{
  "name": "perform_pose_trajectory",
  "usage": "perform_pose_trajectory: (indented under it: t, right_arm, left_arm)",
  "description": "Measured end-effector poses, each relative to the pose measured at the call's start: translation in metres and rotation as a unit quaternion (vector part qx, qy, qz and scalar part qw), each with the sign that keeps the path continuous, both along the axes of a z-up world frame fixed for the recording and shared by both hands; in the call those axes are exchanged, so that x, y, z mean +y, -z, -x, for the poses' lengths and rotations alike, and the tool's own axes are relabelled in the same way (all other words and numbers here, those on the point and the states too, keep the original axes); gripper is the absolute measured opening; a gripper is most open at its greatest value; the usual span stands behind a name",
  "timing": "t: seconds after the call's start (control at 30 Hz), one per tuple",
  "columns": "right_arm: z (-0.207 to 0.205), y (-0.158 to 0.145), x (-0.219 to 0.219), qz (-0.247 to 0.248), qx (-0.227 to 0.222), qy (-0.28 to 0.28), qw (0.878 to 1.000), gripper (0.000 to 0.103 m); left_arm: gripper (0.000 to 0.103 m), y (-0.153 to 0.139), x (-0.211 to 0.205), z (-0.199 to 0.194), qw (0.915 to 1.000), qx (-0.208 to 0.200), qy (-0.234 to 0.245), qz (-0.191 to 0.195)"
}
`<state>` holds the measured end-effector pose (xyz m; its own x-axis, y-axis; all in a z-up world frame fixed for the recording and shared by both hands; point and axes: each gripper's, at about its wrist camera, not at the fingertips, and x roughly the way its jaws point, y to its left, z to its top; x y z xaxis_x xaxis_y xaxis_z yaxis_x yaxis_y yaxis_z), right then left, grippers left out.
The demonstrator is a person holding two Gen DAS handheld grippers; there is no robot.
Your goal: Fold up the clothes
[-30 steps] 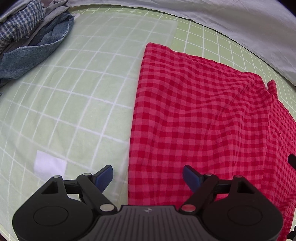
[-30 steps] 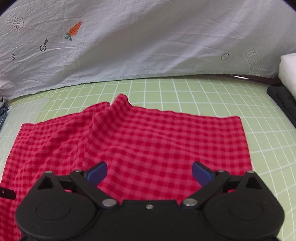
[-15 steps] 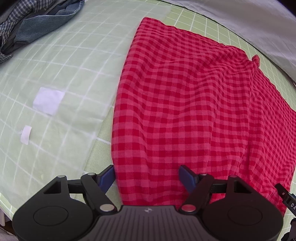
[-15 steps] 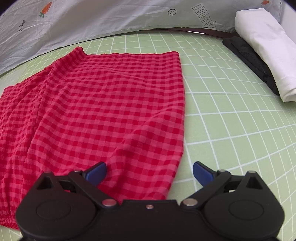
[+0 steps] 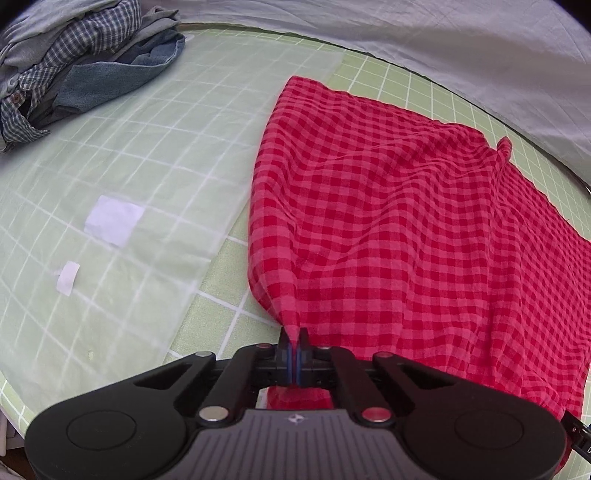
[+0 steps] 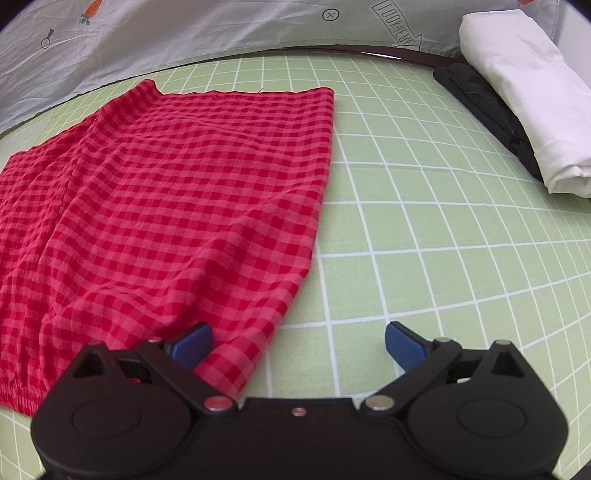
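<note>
A red checked garment lies spread on the green grid mat. My left gripper is shut on its near left corner, and the cloth rises to a pinched peak between the pads. In the right wrist view the same garment fills the left half. My right gripper is open at the garment's near right corner. Its left fingertip rests on the cloth and its right fingertip is over bare mat.
A heap of blue and checked clothes sits at the far left on a clear plastic sheet. A folded white cloth on a black one lies far right. A grey sheet runs behind the mat.
My left gripper has shut on the garment's near left corner and lifted it a little. My right gripper has shifted right to straddle the near right edge, still open.
</note>
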<state>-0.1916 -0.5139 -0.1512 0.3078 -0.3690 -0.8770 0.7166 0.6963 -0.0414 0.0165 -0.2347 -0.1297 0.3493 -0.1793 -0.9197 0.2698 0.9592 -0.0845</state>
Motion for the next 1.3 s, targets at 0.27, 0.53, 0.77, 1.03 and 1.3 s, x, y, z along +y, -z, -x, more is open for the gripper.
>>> perform_pose_trajectory:
  t: [0.27, 0.53, 0.77, 1.03, 1.3]
  right_arm:
    - [0.030, -0.001, -0.015, -0.010, -0.015, 0.025, 1.000, 0.101]
    - [0.050, -0.007, -0.021, -0.013, -0.032, 0.048, 0.998, 0.101]
    - [0.063, -0.013, -0.024, -0.014, -0.049, 0.066, 0.997, 0.101]
    - [0.052, -0.029, -0.012, -0.008, -0.091, 0.058, 0.994, 0.101]
    - [-0.015, -0.042, 0.048, -0.005, -0.127, -0.046, 0.991, 0.101]
  left_arm:
    - [0.001, -0.049, -0.052, 0.023, 0.9937, -0.053, 0.078, 0.060]
    - [0.003, -0.039, -0.147, 0.074, 0.9615, -0.005, 0.240, 0.133]
    - [0.025, -0.017, -0.136, 0.083, 0.9647, 0.052, 0.217, 0.139]
    - [0.033, -0.040, -0.062, 0.066, 0.9803, 0.020, 0.128, 0.149]
    - [0.033, -0.024, 0.000, 0.053, 0.9897, 0.046, 0.083, 0.107]
